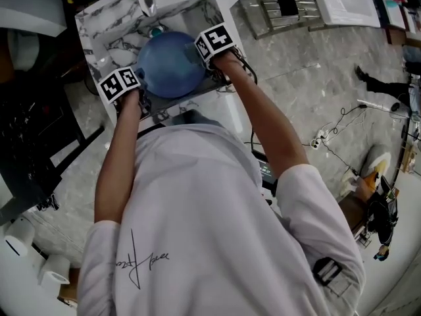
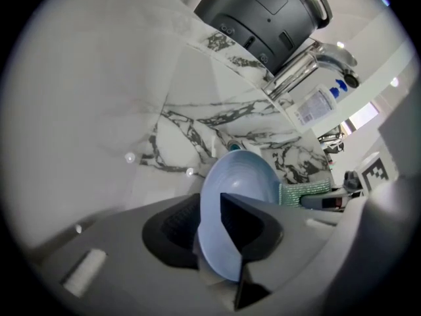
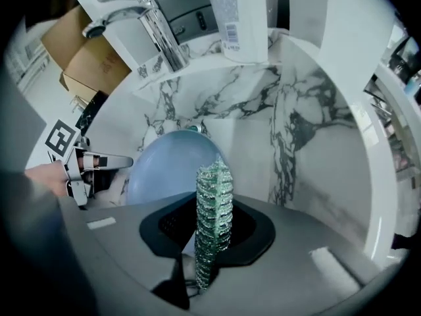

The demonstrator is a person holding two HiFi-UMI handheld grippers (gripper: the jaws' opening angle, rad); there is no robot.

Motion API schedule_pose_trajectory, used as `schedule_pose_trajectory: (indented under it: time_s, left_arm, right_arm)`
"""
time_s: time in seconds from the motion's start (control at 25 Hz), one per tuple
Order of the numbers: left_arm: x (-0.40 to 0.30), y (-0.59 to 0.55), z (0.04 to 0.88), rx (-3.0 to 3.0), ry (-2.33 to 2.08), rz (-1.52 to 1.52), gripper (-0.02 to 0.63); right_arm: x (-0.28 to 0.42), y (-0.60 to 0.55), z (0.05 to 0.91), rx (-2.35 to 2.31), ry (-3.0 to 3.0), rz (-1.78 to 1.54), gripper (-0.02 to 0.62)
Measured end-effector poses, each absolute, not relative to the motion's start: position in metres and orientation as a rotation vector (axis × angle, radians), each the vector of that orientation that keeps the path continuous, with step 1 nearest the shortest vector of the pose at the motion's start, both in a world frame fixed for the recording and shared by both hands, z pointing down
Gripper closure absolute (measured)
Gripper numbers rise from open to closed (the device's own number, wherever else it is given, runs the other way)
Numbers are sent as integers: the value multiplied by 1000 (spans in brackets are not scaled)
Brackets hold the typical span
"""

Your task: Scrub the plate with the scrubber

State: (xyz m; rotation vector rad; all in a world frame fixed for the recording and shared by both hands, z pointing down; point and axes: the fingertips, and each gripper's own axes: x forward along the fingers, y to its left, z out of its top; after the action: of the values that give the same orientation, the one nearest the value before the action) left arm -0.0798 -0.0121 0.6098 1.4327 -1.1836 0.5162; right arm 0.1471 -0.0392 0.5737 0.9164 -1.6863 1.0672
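Bending over a marble sink (image 1: 99, 28), at 12 o'clock in the head view. Holding a blue plate (image 1: 170, 63) inside the sink, tilted up on edge, with its hollow face turned toward the right gripper.

Pinching the plate's near rim with the left gripper (image 2: 220, 236): jaws drawn narrow, one dark pad on each face of the plate. In the head view, gripping at the plate's 8 o'clock.

Clamping a green scrubber (image 3: 214, 216) in the right gripper (image 3: 212, 242): jaws close together on its lower part, leaving the scrubber standing upright between them. In the head view, meeting the plate at 2 o'clock. From the left gripper view, showing the scrubber just beside the plate's rim at 3 o'clock. Cannot tell whether touching or a hair apart.

Looking along the right gripper: a chrome faucet (image 3: 141, 18) at 11 o'clock above the sink's back wall, and a white bottle (image 3: 233, 18) at 12 o'clock on the ledge beside it.
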Motion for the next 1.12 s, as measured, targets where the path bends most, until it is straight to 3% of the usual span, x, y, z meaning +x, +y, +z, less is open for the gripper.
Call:
schedule_pose_trajectory:
  time_s: [0.64,1.12]
  left_arm:
    - [-87,-24,523,1644,-1355,383,508]
    - [-64,-22,416,2002,-1502,347,509]
  right_arm:
    - [144,-45,483,1091,-2178,894,528]
    - [151,-36,368,1311,-2471,646,528]
